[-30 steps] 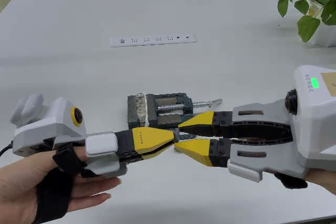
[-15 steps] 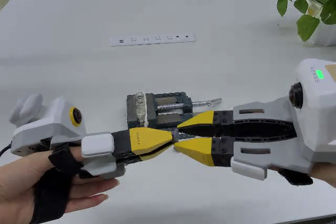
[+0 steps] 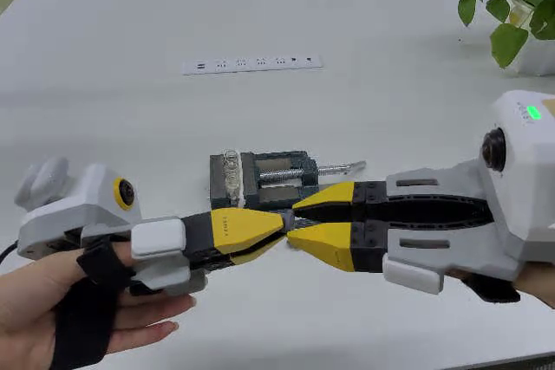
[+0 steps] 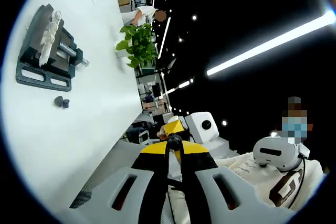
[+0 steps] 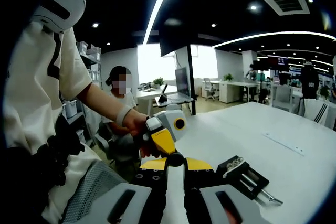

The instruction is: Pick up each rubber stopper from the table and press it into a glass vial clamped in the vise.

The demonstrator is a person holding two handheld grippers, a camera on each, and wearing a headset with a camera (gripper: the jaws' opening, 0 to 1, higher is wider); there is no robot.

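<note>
A small dark rubber stopper hangs above the table in front of the vise. My left gripper reaches in from the left and is shut on it. My right gripper comes from the right, tip to tip with the left, its jaws drawn in around the same stopper. The clear glass vials stand clamped at the left end of the vise. In the left gripper view, a second stopper lies on the table close to the vise.
A white power strip lies further back on the white table. A potted plant stands at the far right corner. The vise's screw handle sticks out to the right. A person is seated behind the grippers.
The right gripper's jaws have narrowed around the stopper that the left gripper holds. Both grippers have stayed tip to tip in front of the vise.
</note>
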